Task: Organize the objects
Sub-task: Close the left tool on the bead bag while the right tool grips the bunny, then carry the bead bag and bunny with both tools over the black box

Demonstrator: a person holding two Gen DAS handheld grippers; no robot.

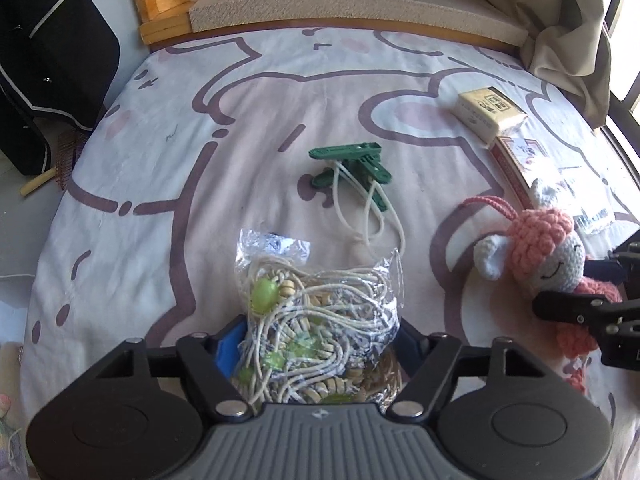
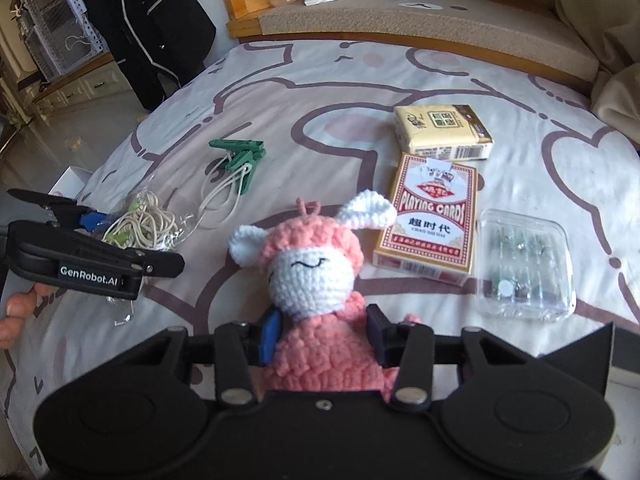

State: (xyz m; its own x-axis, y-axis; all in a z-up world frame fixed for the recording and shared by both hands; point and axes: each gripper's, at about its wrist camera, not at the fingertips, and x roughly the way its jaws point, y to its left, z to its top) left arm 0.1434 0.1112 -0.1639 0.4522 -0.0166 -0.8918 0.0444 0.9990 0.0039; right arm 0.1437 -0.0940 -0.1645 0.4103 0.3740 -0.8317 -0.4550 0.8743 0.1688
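Judging by the mess, we're barely started: left gripper (image 1: 316,344) clamps the bag of cord (image 1: 320,316) at 6 o'clock, right gripper (image 2: 324,340) squeezes the crochet doll (image 2: 312,276), while clothespins (image 2: 240,160), playing cards (image 2: 432,216) sit unsorted around 12.

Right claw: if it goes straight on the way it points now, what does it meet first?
The crochet doll, already between the right claw's pads; its body fills the gap. Beyond it lies only bedsheet, though depth is uncertain.
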